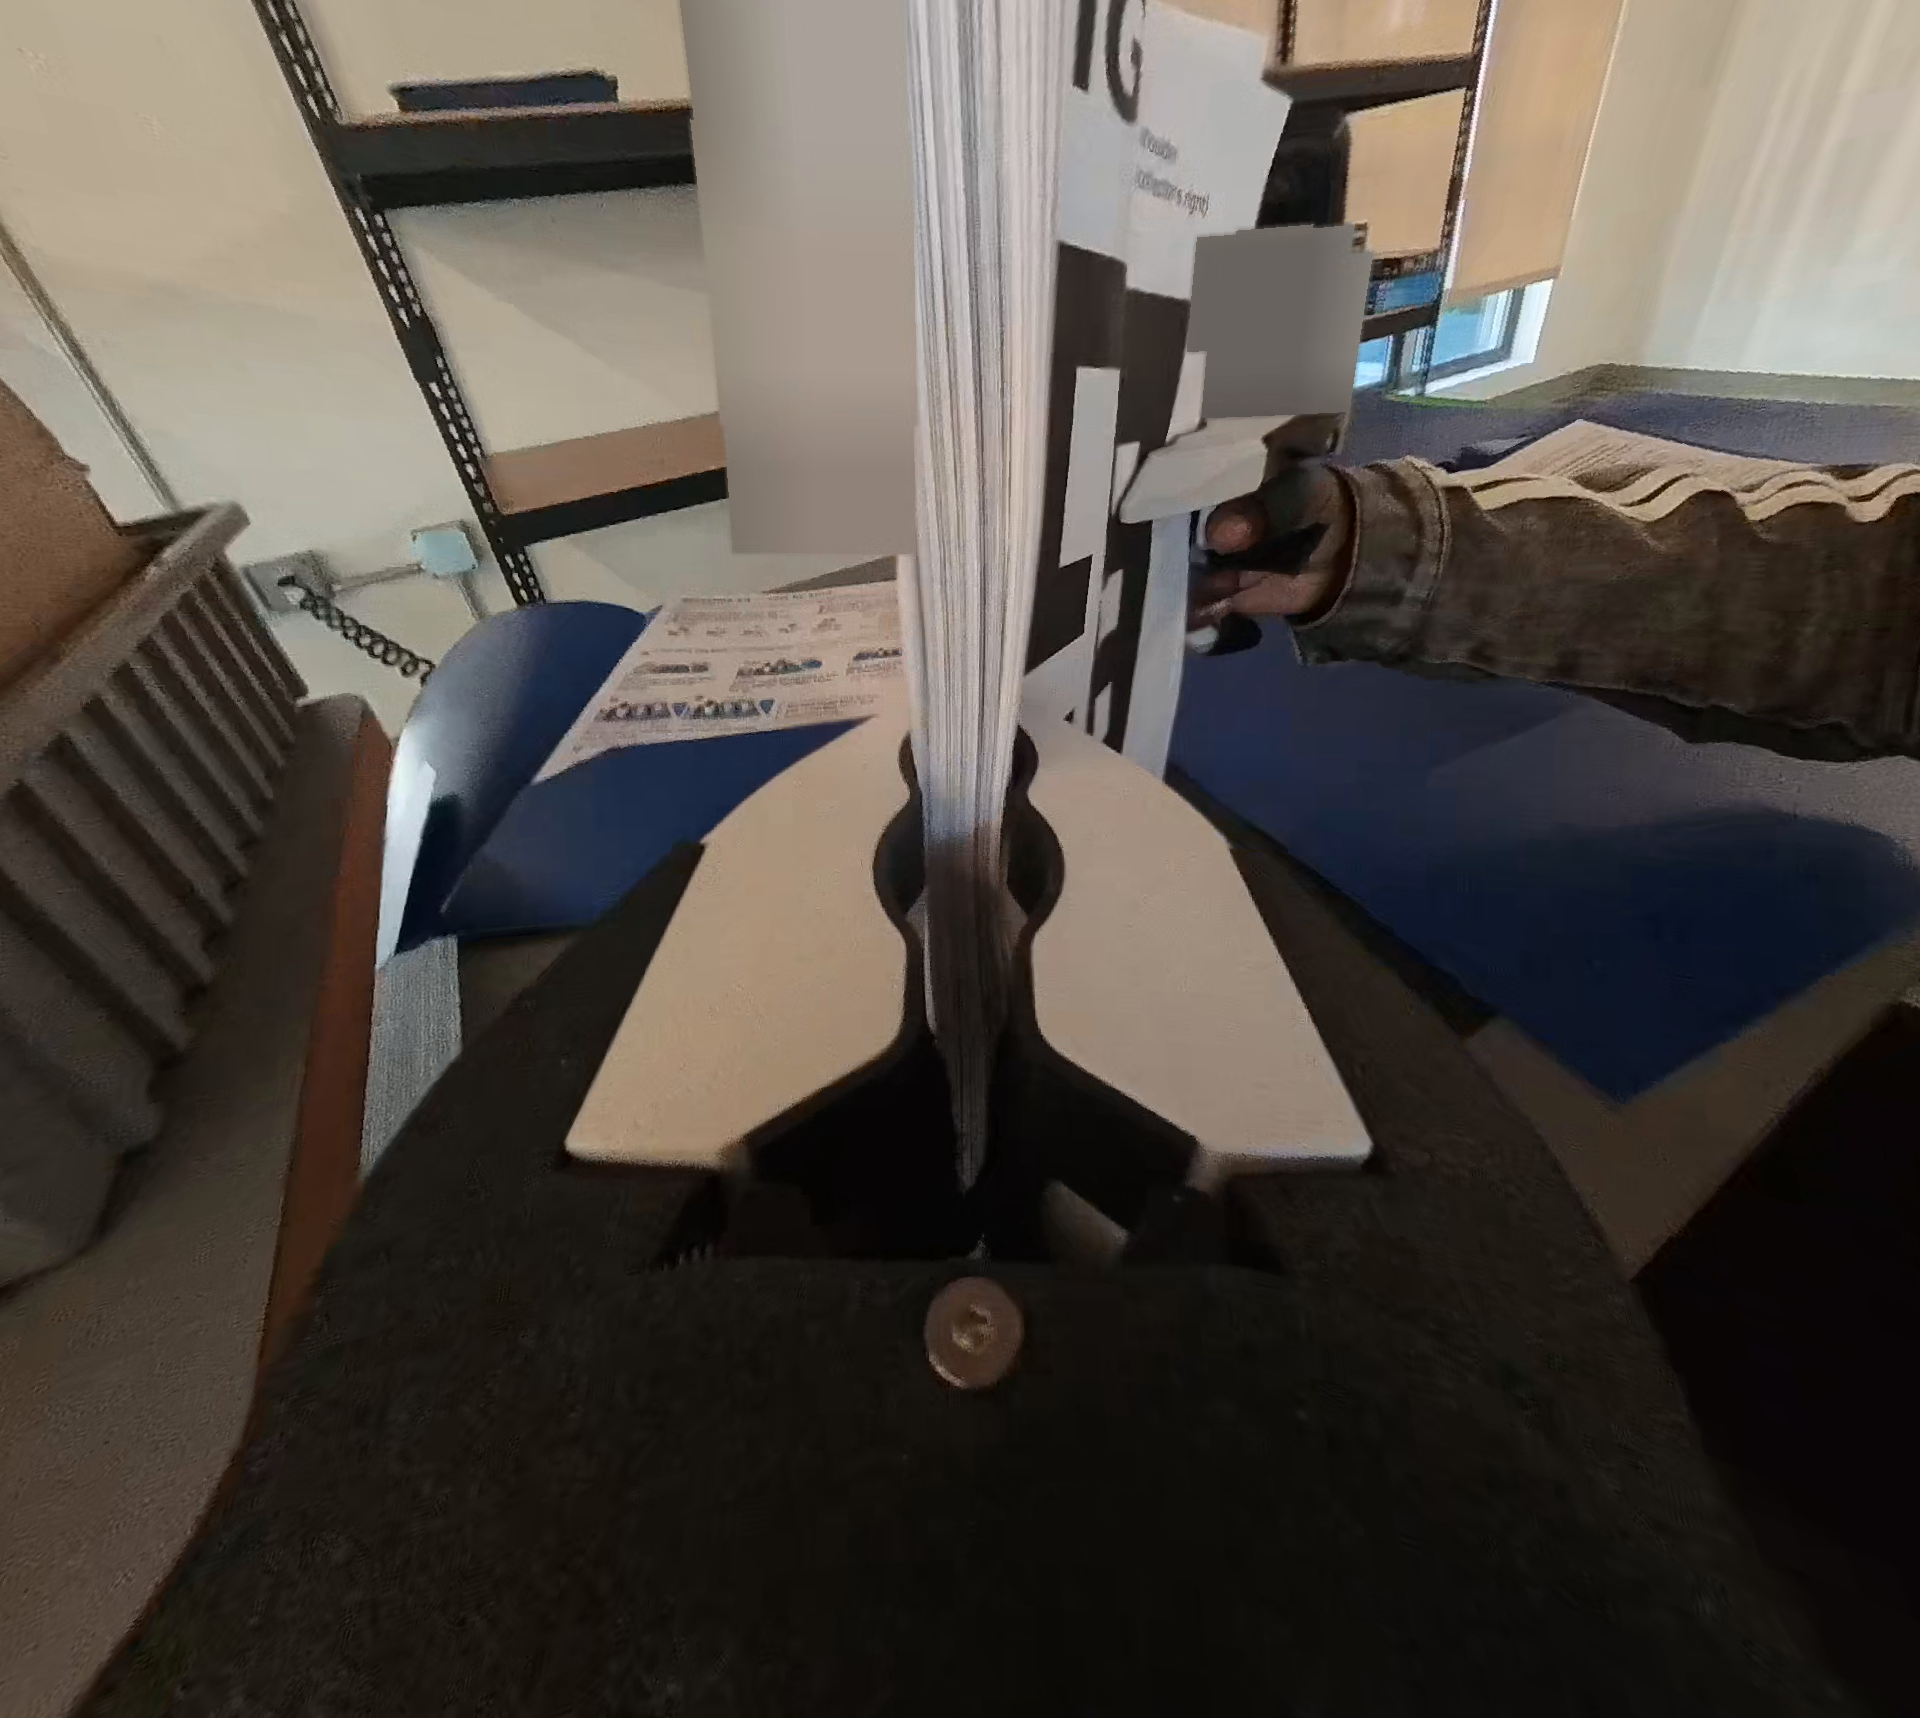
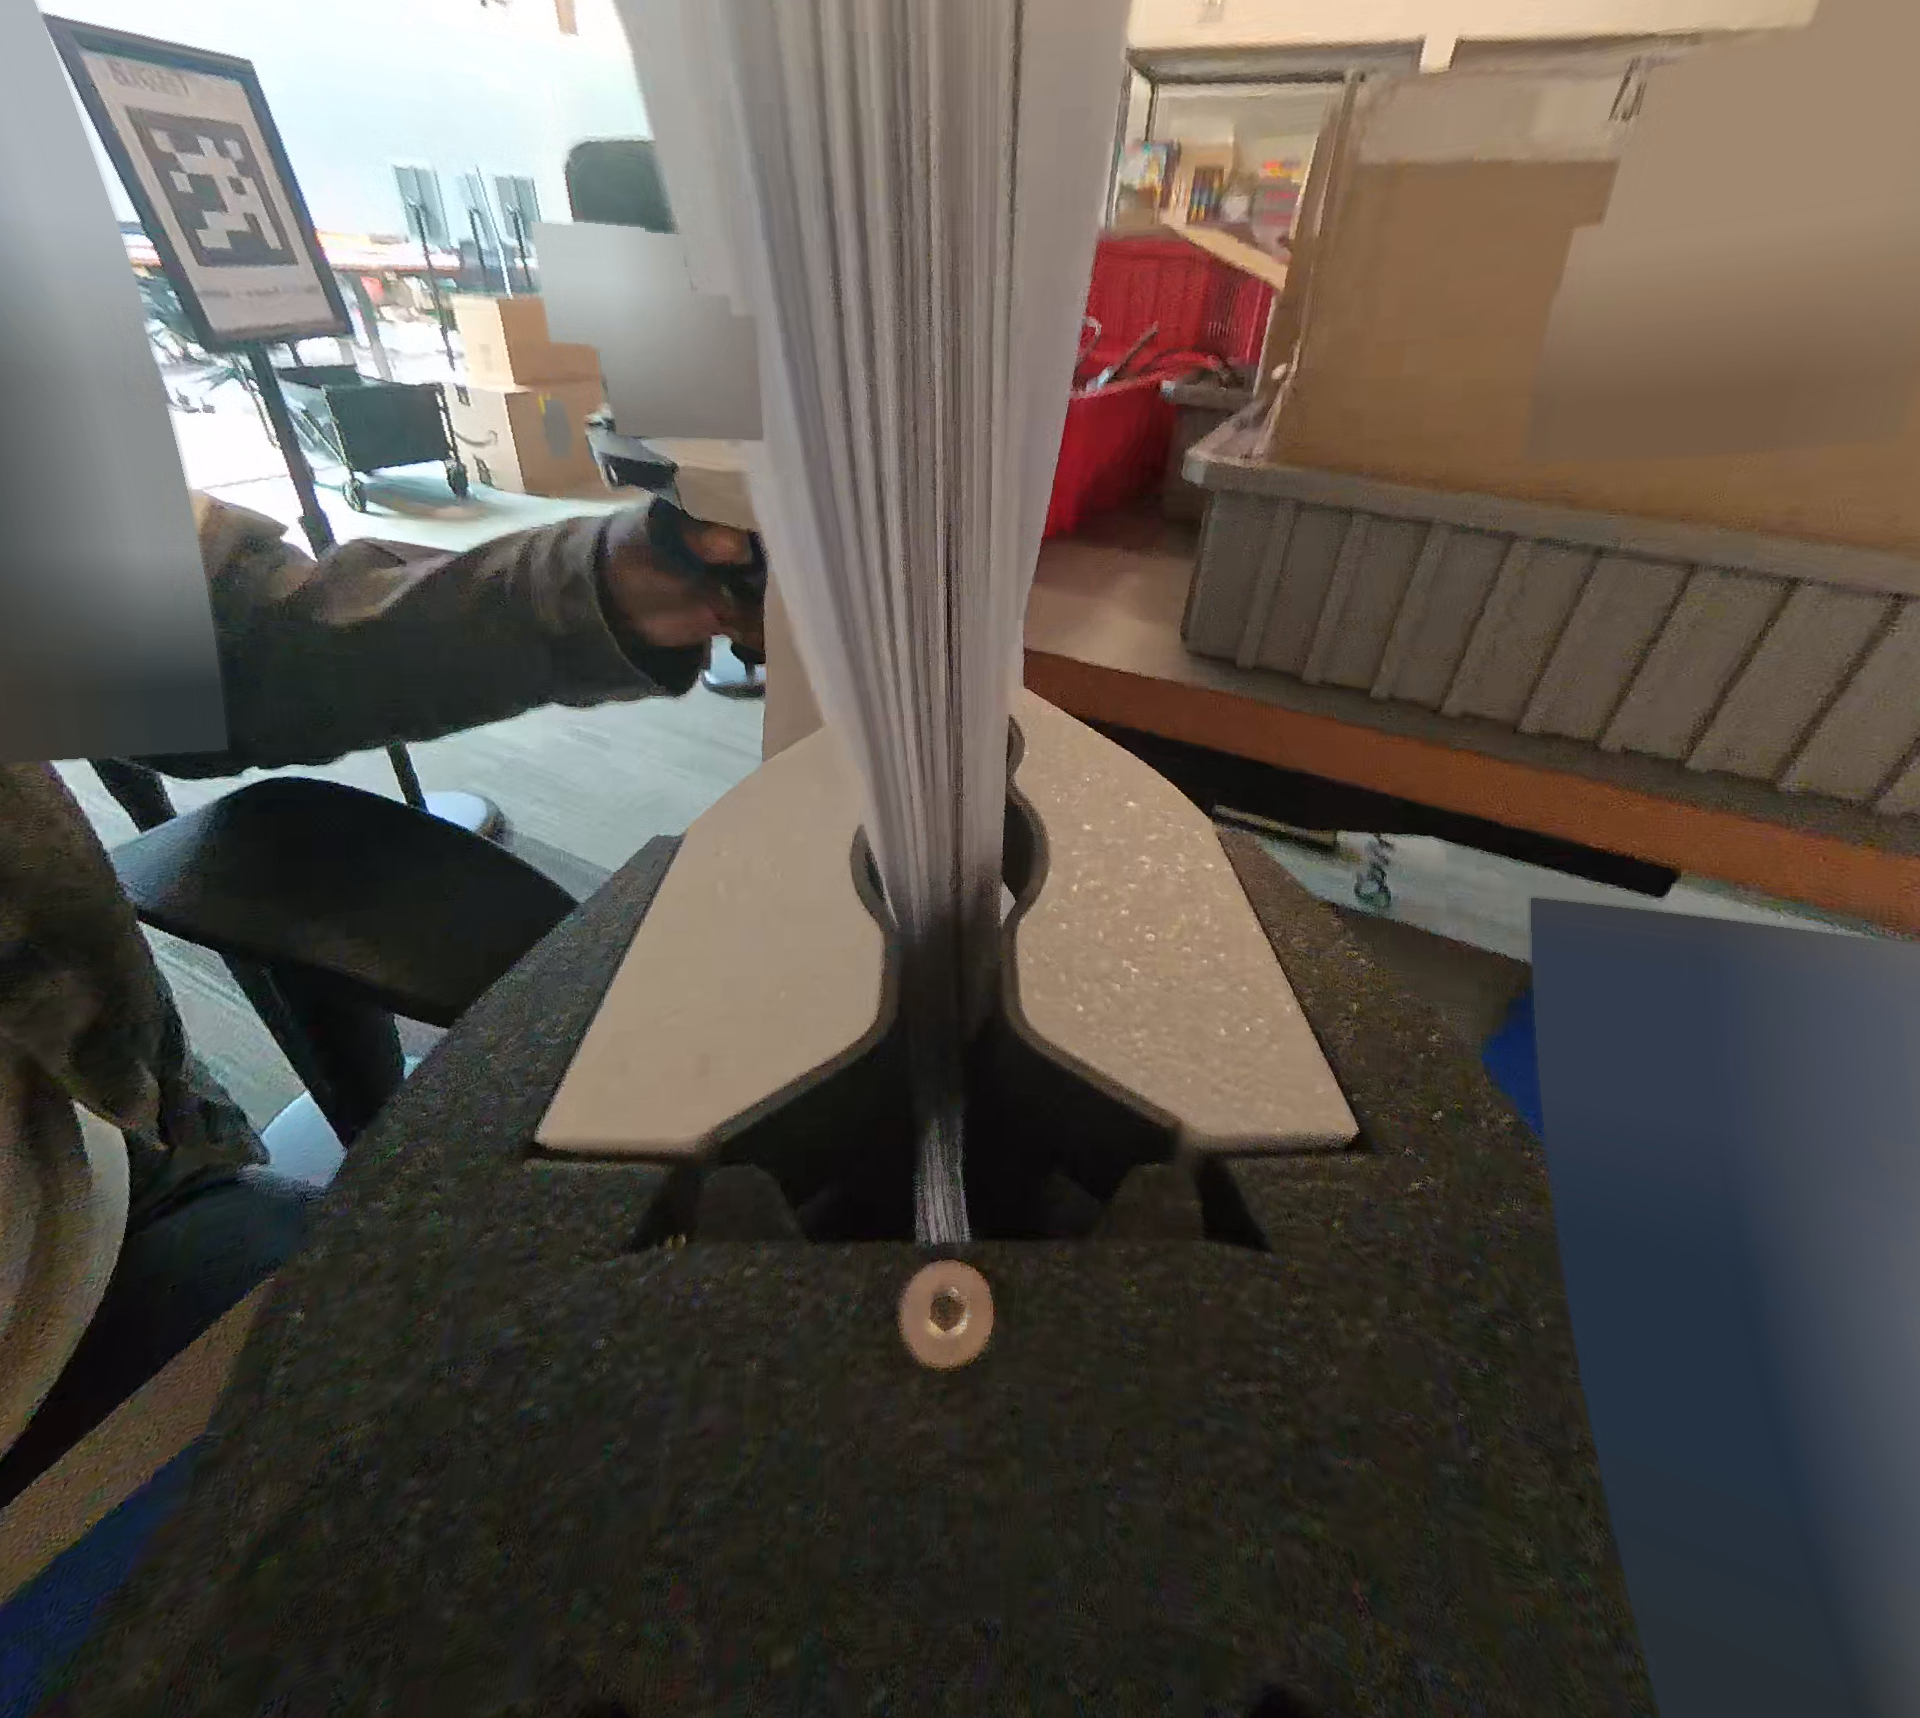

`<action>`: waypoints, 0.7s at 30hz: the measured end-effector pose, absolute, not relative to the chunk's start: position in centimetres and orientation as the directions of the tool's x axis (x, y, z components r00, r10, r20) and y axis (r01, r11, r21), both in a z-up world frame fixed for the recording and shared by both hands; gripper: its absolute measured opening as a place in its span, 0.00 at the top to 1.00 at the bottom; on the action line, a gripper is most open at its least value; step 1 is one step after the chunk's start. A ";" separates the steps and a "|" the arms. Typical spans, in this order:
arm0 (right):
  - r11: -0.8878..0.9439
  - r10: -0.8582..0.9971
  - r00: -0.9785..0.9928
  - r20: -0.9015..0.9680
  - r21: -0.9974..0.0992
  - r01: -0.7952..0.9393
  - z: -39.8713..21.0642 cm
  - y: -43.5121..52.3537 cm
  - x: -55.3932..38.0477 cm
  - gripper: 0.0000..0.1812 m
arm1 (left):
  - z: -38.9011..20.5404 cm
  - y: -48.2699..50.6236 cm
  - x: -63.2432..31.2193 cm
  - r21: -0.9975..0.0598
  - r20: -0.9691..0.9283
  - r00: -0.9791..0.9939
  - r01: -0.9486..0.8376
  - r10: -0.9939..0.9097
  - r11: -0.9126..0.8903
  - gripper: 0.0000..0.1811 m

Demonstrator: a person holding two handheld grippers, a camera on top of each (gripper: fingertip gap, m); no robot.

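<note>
Left gripper: both white fingers are pressing flat against a stack of paper sheets, clenched on its lower edge. The stack is standing upright and edge-on to the lens, filling the middle of the view. Right gripper: likewise clamping the same stack from the opposite end, with the sheets fanning slightly above the jaws. Just beyond, in each view, the person's other hand is showing beside the paper, gripping its tool. An open blue folder is lying on the table beneath, with a printed sheet resting on it. A grey ribbed bin is sitting beside, holding a cardboard box. Farther off are black metal shelving, a red crate and a marker sign on a stand. The outermost sheet, with large black print, is probably part of the stack; the view is too oblique to be sure.
</note>
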State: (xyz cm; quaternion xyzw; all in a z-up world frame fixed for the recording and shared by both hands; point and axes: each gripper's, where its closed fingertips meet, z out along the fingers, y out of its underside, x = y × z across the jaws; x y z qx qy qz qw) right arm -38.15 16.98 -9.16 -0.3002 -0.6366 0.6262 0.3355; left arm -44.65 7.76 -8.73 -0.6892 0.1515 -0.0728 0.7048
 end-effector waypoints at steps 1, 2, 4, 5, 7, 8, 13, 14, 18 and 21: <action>0.081 0.814 -0.579 0.052 -0.996 0.024 -10.5 17.0 -38.8 0.92 | -9.6 7.5 -45.0 -0.997 -0.074 0.944 -0.081 -0.320 -0.007 0.94; 0.135 0.820 -0.568 0.071 -0.988 0.071 -12.0 17.1 -39.2 0.91 | -11.1 7.3 -45.5 -0.997 -0.032 0.944 -0.055 -0.328 -0.061 0.93; 0.136 0.806 -0.585 0.092 -0.990 0.033 -12.8 16.8 -39.1 0.86 | -12.9 6.6 -46.6 -1.000 0.014 0.949 0.008 -0.316 -0.021 0.92; 0.102 0.805 -0.588 0.082 -0.995 0.001 -12.7 16.9 -38.9 0.86 | -12.9 6.1 -46.7 -0.998 0.038 0.940 0.051 -0.339 0.027 0.90; 0.044 0.807 -0.588 0.051 -0.999 -0.026 -12.3 17.7 -38.6 0.84 | -12.3 5.2 -47.1 -0.988 0.091 0.924 0.131 -0.372 0.085 0.83; 0.029 0.802 -0.596 0.043 -0.999 -0.033 -12.1 17.9 -38.4 0.85 | -12.0 5.1 -47.6 -0.985 0.109 0.927 0.150 -0.360 0.089 0.79; 0.083 0.771 -0.634 0.059 -0.997 0.008 -11.9 18.0 -38.4 0.86 | -12.7 6.0 -47.0 -0.996 0.065 0.924 0.038 -0.376 -0.080 0.69; 0.086 0.761 -0.646 0.054 -0.996 0.018 -11.9 17.9 -38.5 0.84 | -13.2 6.3 -46.5 -0.993 0.050 0.916 0.003 -0.399 -0.117 0.68; 0.090 0.728 -0.686 0.005 -0.992 0.088 -12.9 16.3 -39.0 0.73 | -14.1 7.1 -44.7 -0.988 0.042 0.886 -0.032 -0.462 -0.151 0.65; 0.152 0.749 -0.661 0.052 -0.984 0.095 -13.5 15.7 -39.9 0.69 | -14.5 7.9 -43.6 -0.982 0.042 0.884 -0.050 -0.465 -0.184 0.55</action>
